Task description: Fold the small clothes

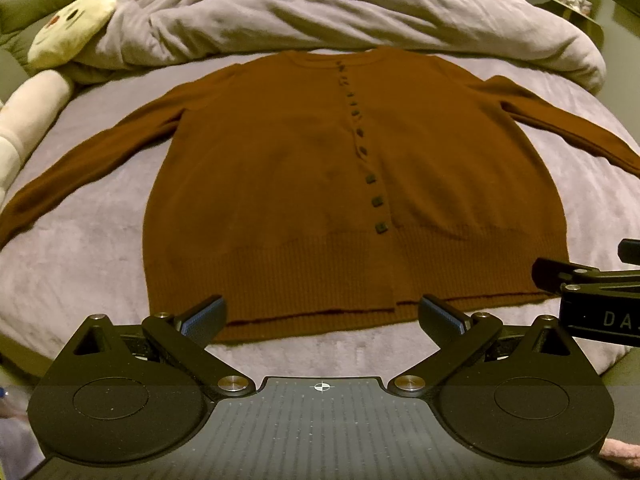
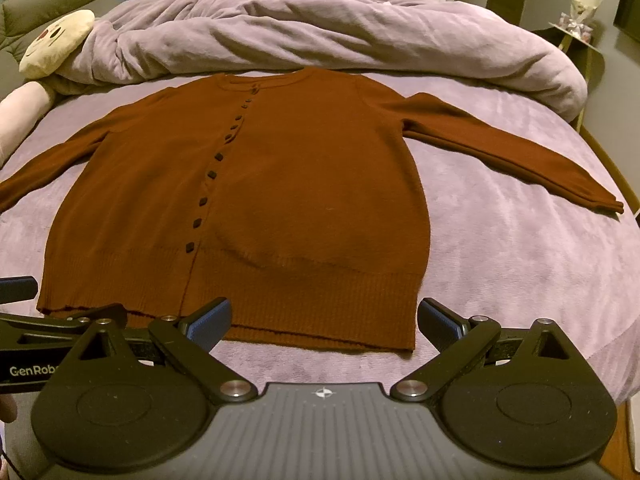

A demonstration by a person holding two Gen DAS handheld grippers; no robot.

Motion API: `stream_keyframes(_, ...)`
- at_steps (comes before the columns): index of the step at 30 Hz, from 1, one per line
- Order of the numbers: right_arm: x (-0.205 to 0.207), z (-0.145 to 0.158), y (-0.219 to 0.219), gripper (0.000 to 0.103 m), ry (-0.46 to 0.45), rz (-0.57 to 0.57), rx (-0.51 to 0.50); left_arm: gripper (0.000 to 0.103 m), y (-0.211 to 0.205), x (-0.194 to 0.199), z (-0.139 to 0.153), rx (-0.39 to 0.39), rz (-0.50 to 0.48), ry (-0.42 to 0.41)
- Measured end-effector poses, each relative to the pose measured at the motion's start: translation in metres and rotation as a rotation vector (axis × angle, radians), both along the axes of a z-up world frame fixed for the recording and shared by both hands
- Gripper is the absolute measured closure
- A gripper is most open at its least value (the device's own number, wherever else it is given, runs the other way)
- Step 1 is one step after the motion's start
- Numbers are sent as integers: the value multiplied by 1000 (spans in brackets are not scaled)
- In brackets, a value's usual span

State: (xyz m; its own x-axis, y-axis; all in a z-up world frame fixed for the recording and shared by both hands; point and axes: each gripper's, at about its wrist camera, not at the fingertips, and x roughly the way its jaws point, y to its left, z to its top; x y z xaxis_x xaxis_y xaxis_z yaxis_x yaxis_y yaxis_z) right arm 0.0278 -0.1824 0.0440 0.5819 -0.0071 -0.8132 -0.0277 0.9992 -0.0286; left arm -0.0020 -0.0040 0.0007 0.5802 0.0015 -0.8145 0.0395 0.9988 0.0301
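Observation:
A brown buttoned cardigan (image 1: 280,184) (image 2: 288,184) lies flat and face up on the bed, both sleeves spread out to the sides, its ribbed hem nearest me. My left gripper (image 1: 322,318) hovers open just before the hem, left of the button line's lower end. Over the hem's right half, my right gripper (image 2: 324,322) is open too, with nothing between its fingers. Each gripper's body shows at the edge of the other's view.
The bed (image 1: 100,280) has a mauve plush cover. A rumpled duvet (image 1: 320,12) is heaped behind the cardigan's collar. A cream face-shaped plush (image 1: 72,28) and a long white pillow (image 1: 32,112) lie at the left. A small side table (image 2: 576,32) stands far right.

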Motion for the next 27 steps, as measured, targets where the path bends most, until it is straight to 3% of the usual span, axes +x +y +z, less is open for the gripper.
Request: stream_keyframes(27, 3, -3, -3, 4, 9, -8, 6, 0, -1, 0, -2, -5, 1, 14)
